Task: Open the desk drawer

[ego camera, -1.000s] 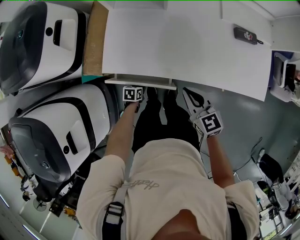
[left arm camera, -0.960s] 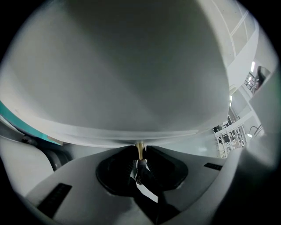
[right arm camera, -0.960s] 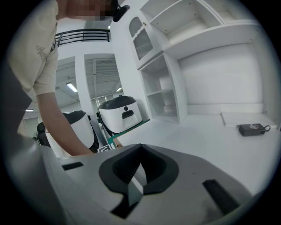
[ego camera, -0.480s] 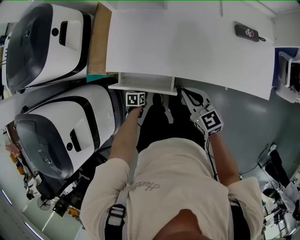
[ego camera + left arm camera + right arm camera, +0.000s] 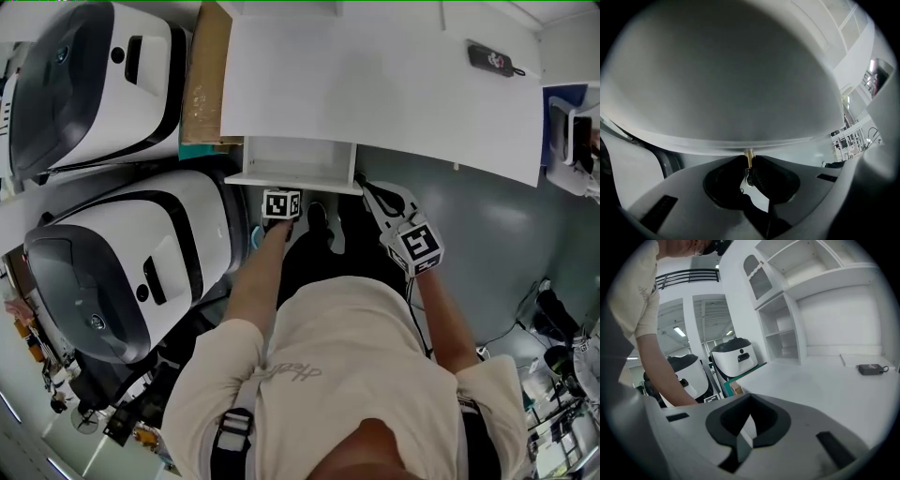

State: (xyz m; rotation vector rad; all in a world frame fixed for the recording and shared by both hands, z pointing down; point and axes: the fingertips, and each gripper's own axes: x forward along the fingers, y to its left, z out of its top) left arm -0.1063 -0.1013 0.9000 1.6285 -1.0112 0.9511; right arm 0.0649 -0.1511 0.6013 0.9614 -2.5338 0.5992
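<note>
The flat white desk top looks smooth and matt; the thin brass-coloured drawer knob gleams like metal.

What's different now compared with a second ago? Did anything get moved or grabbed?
The drawer has slid further out from under the desk, toward the person. The left claw pulls it, and its jaws have just been closing on the small brass knob between them. The right claw holds nothing, as before, and the black device on the desk has not moved.
</note>
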